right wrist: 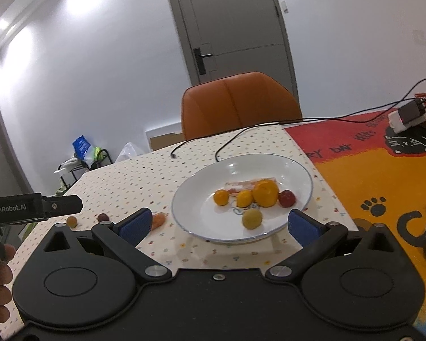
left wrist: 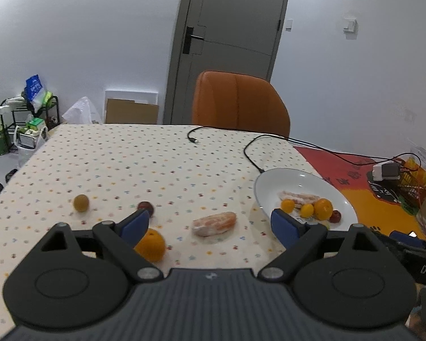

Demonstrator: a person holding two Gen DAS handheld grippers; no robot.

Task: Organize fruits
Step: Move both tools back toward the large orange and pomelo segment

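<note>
**Fruit split between plate and tablecloth**

The white plate (right wrist: 298, 170) sits on the dotted tablecloth (left wrist: 127, 164), near the edge where a red and orange mat (right wrist: 369, 170) begins. On the plate lie a large orange (right wrist: 265, 193), two small yellow-orange fruits (right wrist: 221, 197) beside it, a small red fruit (right wrist: 286, 198), a pale yellow-green fruit (right wrist: 252, 218) nearer the front rim, and a peeled pink segment (right wrist: 247, 184) behind them.

Left of the plate, apart from it on the cloth, rest a peeled citrus piece (left wrist: 214, 223), a second orange (left wrist: 150, 245), a dark red fruit (left wrist: 144, 206) and an olive-yellow fruit (left wrist: 81, 203) farthest out.

The left gripper (left wrist: 210, 226) hangs above the cloth, fingers spread wide and empty, the peeled piece between them in view. The right gripper (right wrist: 220, 224) hovers before the plate's near rim, fingers likewise released, gripping nothing.

A black cable (left wrist: 250, 147) runs behind the plate.
</note>
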